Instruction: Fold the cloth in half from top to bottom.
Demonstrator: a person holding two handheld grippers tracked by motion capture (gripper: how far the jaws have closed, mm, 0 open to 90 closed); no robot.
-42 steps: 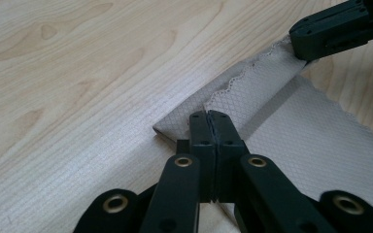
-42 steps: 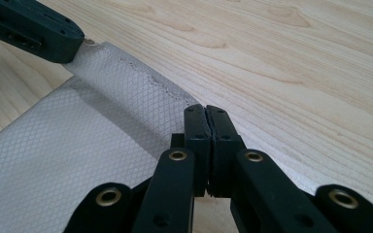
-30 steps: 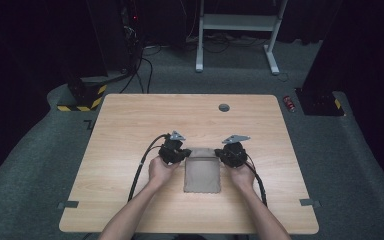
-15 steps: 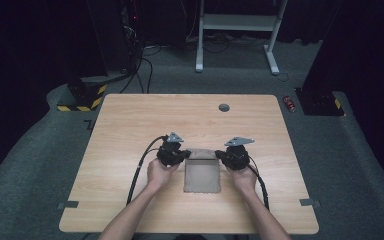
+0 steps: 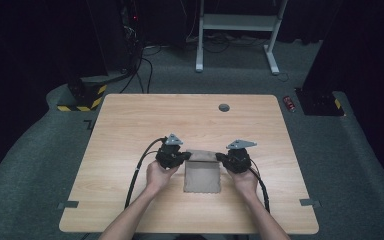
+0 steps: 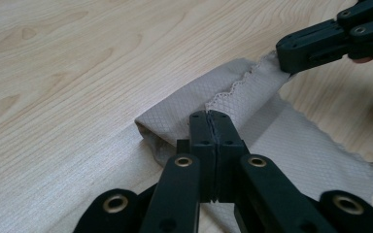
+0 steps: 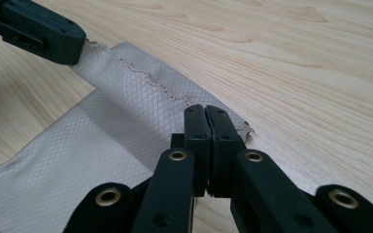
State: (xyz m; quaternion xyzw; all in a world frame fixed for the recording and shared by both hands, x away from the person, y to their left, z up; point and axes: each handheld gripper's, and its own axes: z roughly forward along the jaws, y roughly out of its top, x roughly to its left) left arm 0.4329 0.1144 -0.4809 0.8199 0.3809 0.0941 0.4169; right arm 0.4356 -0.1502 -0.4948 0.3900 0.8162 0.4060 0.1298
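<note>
**Both grippers hold the far edge of the cloth, folding it toward the person**

The beige cloth lies on the near middle of the wooden table, between the two hands. The left gripper is clenched on the far left corner of the cloth, and the right gripper is clenched on the far right corner. In the left gripper view the jaws stand pressed together with the fabric pinched between them, and the far edge is lifted and curls over in a soft roll. In the right gripper view it is the same: the zigzag hem runs from the closed jaws to the other gripper.

Compared with a second ago, almost nothing is different. The hands stay at the same place, the jaws stay closed, and the cloth has the same outline. I think this is a short pause after the grasp, and the fold itself is only at its beginning; the raised edge must still travel toward the near edge.

Around the work there is little. A small dark round cap sits in the table far from the cloth, and the cables trail back beside the forearms. Nothing stands in the path of the fold. The only risk I see is that one corner slips, so the edges do not meet evenly.
</note>
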